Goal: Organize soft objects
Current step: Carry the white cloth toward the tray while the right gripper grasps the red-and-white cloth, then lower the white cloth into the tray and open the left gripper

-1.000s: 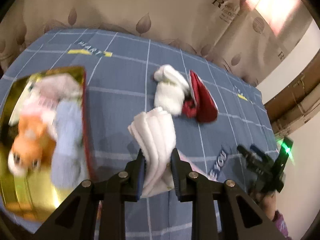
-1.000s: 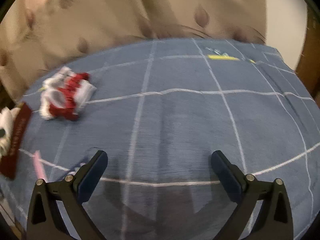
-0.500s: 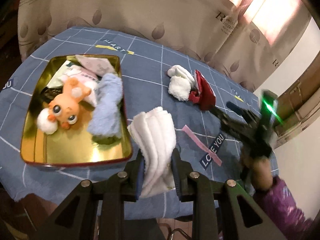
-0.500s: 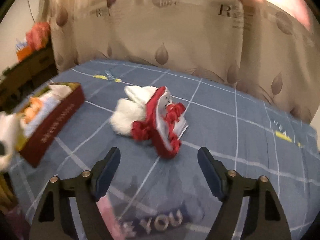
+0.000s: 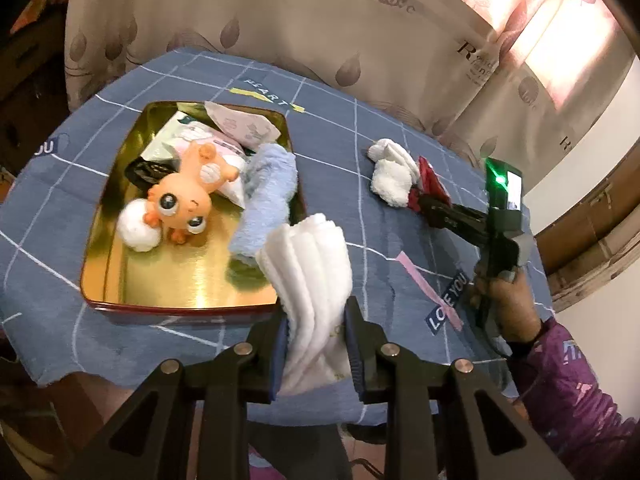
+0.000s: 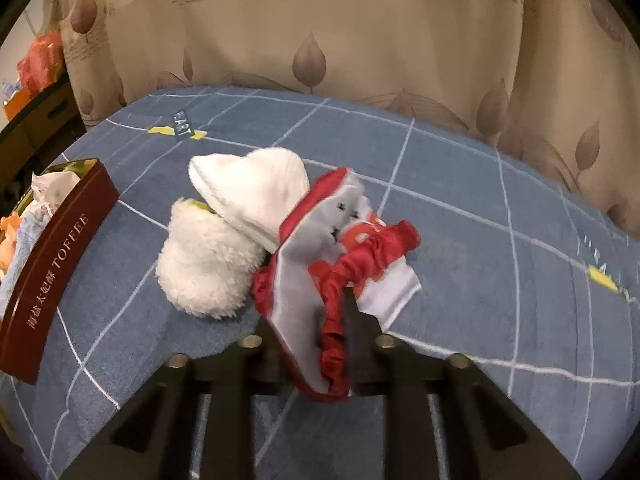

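My left gripper [image 5: 316,332] is shut on a folded white towel [image 5: 310,272] and holds it above the near right corner of a gold tin [image 5: 108,216]. The tin holds an orange toy [image 5: 184,200], a light blue fluffy cloth [image 5: 266,200] and paper packets. My right gripper [image 6: 310,320] is shut on a red and white pouch [image 6: 320,248] lying on the blue cloth, next to a fluffy white item [image 6: 208,264] and a folded white cloth [image 6: 252,188]. The right gripper [image 5: 434,210] also shows in the left wrist view, at the pouch [image 5: 430,182].
The table has a blue grid-pattern cloth [image 6: 480,280]. The tin's dark red wall [image 6: 56,276] stands at the left of the right wrist view. A pink strip [image 5: 428,288] lies on the cloth. A leaf-print curtain [image 6: 320,20] hangs behind the table.
My right gripper moved in to the red and white pouch and closed on it. My left gripper rose and drew back with the white towel, over the tin's near corner.
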